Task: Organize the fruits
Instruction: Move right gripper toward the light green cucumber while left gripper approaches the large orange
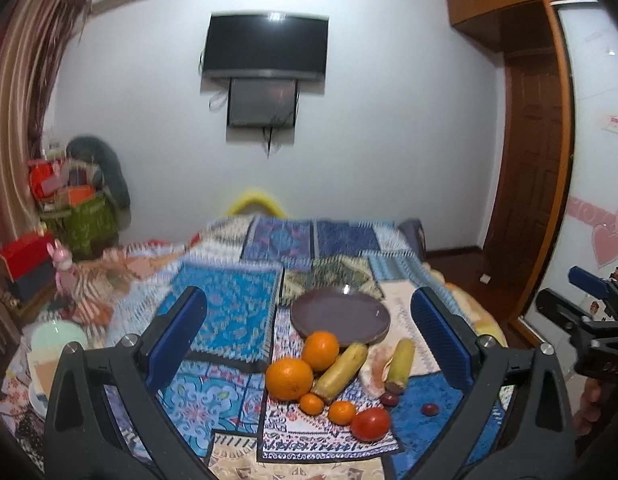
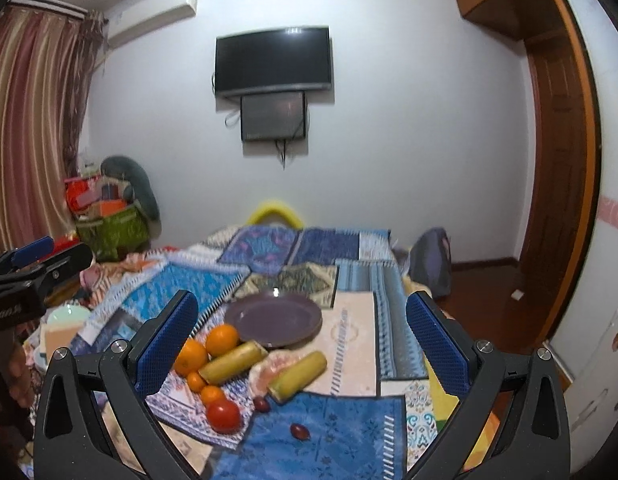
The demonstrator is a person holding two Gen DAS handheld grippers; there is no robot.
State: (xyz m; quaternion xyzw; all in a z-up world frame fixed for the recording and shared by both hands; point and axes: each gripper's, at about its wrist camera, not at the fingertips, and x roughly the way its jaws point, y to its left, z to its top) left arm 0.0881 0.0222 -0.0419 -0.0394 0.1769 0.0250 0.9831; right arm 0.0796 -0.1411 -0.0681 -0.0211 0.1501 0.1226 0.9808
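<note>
A purple plate (image 1: 341, 318) (image 2: 273, 319) lies bare on the patterned bedspread (image 1: 225, 312). In front of it sit two big oranges (image 1: 289, 378) (image 2: 222, 339), two small oranges (image 1: 341, 412), a red tomato (image 1: 370, 424) (image 2: 223, 415), two yellow-green cane pieces (image 1: 341, 372) (image 2: 297, 376), a pinkish peeled fruit (image 1: 375, 372) and two dark grapes (image 1: 430, 409) (image 2: 300, 431). My left gripper (image 1: 309, 344) hangs open above the pile, holding nothing. My right gripper (image 2: 305, 340) is open too, over the plate and fruit. The right gripper (image 1: 589, 320) also shows at the far right of the left wrist view.
A pale green bowl (image 1: 59, 338) and clutter lie at the bed's left edge. A green bag of boxes (image 2: 109, 232) stands in the left corner by the curtain. A television (image 2: 273, 62) hangs on the far wall. A wooden wardrobe (image 1: 529, 160) fills the right side.
</note>
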